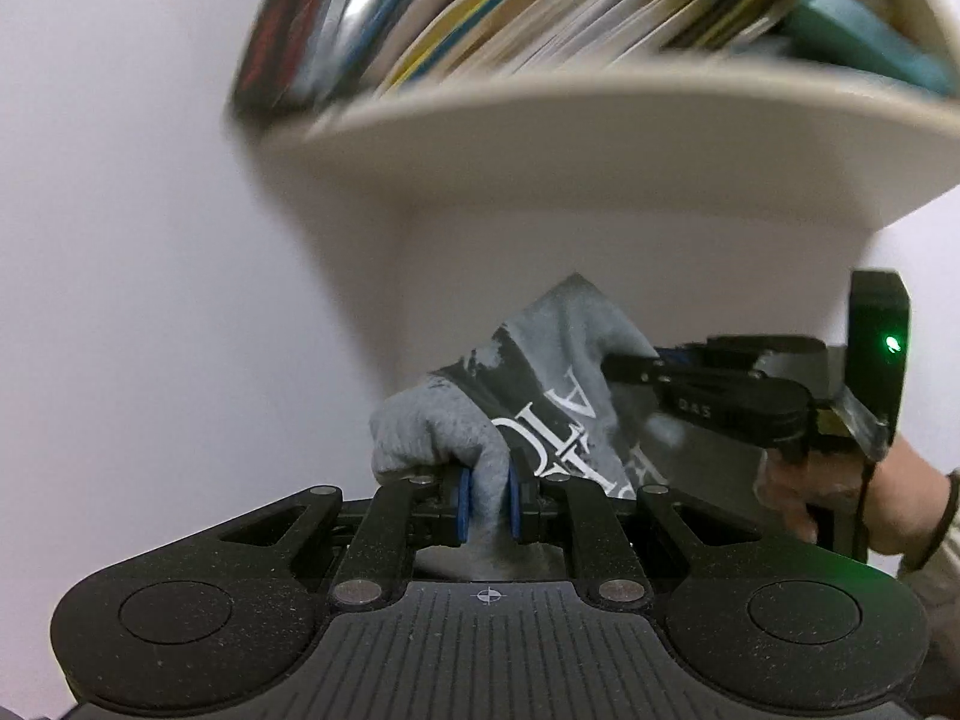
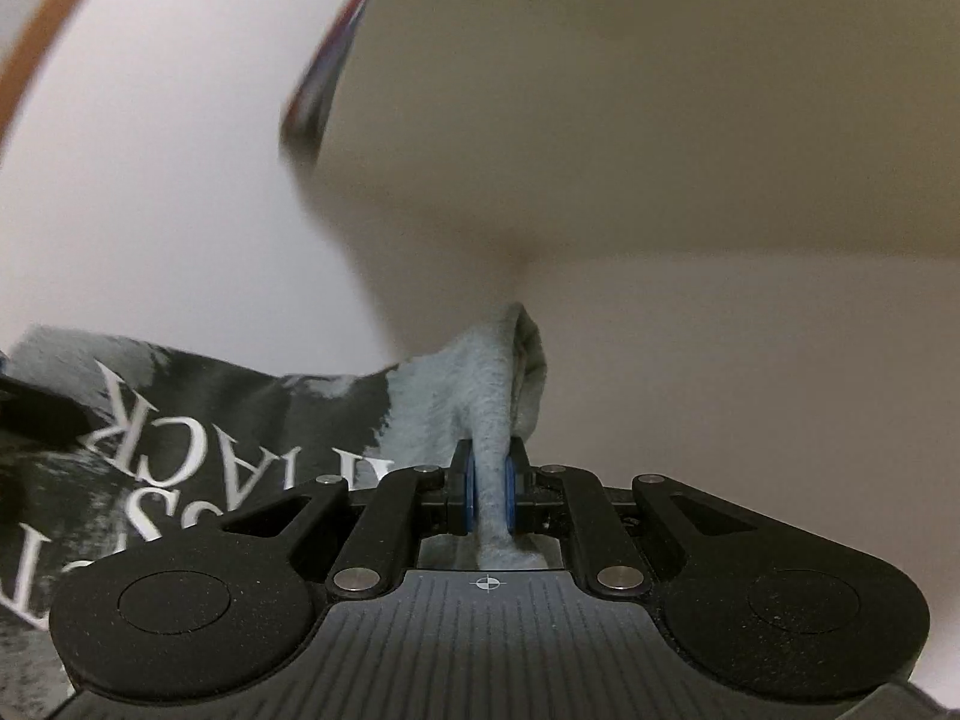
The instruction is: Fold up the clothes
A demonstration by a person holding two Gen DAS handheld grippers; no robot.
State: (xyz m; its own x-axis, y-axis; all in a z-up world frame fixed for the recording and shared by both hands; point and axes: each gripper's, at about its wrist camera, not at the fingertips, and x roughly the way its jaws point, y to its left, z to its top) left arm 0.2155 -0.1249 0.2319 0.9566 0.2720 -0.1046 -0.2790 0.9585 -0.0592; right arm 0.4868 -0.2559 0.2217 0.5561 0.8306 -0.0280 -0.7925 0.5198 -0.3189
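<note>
The grey T-shirt (image 1: 540,378) hangs in the air between the two grippers, lifted toward a white wall and a bookshelf (image 1: 600,138) that fills the 12 o'clock part of the left wrist view. No tabletop shows in either picture, so where the cloth will land cannot be told.

The left gripper (image 1: 487,504) has its fingers clamped on a bunched grey fold, the blue pads (image 1: 463,507) pressing the fabric from both sides. The right gripper (image 2: 487,495) is likewise closed on a narrow ridge of grey cloth that stands up toward 12 o'clock. In the left view it reaches in from 3 o'clock, gripping the shirt's far edge.

The risks, as I judge them:
- Both grips take a thick bunch, not a clean single edge. A layer could slide out under the shirt's own weight, and one corner would drop.
- The printed panel with white lettering sags between the two holds. If the grippers draw apart unevenly, the cloth twists and the fold line comes out crooked.
- The shelf sits close above and behind the shirt. Raising the hands further could catch the fabric on its underside.
- The books look blurred, which suggests quick motion; a fast swing could jerk the cloth free.
</note>
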